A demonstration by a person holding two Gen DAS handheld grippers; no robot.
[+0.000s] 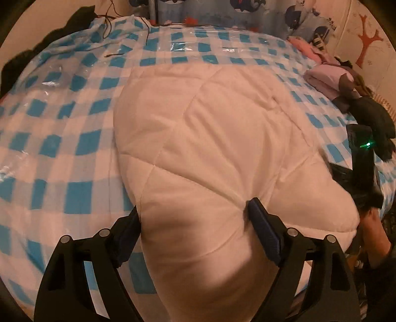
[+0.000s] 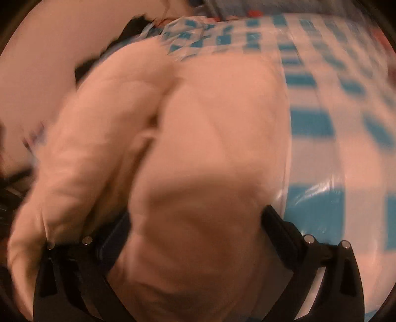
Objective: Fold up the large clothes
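Observation:
A thick white quilted garment lies folded on a bed whose blue-and-white checked cover is under clear plastic. My left gripper stands wide, with a fat fold of the garment bulging between its jaws. Its right pad dents the cloth. In the blurred right wrist view the same white padding fills my right gripper from finger to finger, beside the checked cover. The right gripper's black body with a green light shows at the garment's right edge, held by a hand.
Folded pink and lilac clothes and a dark garment lie along the bed's right side. A black cable and dark cloth sit at the far left corner. A cartoon-print curtain hangs behind.

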